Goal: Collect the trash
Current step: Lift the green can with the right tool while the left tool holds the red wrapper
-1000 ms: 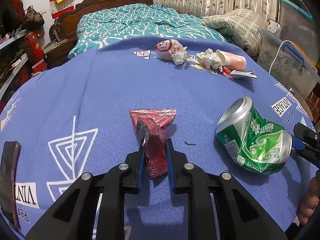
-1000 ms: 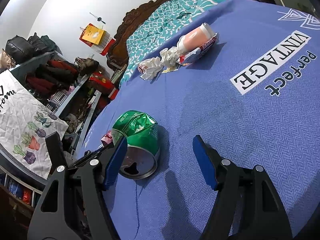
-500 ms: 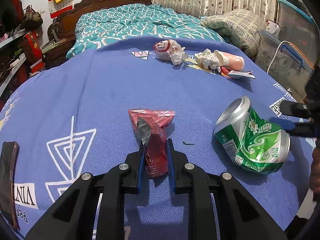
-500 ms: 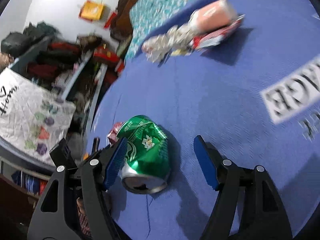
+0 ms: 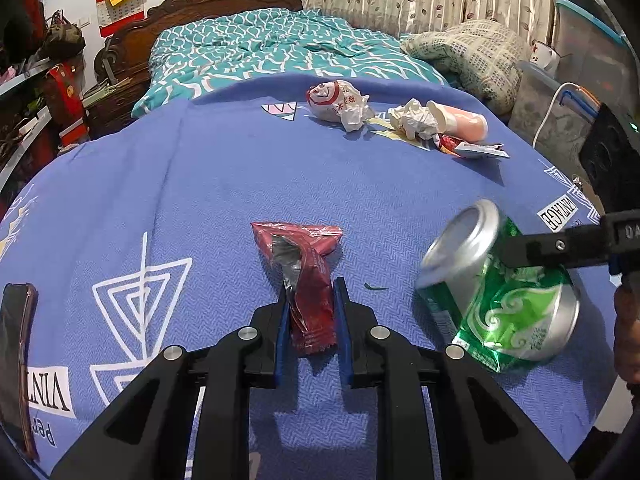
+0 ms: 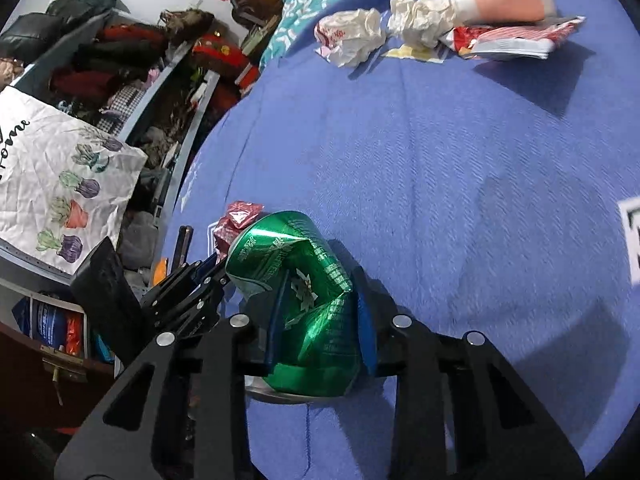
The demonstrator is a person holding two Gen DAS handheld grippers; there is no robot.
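Your left gripper [image 5: 310, 312] pinches the red snack wrapper [image 5: 306, 280] on the blue tablecloth [image 5: 200, 184] while your right gripper [image 6: 320, 320] clamps the crushed green can [image 6: 304, 296]; both pickups look secured, so lifting toward a bin likely comes next.

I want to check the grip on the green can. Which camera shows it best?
The right wrist view: the crushed green can sits between the right gripper fingers, dented where they press. The left wrist view shows the whole can from the side, with only one finger across it.
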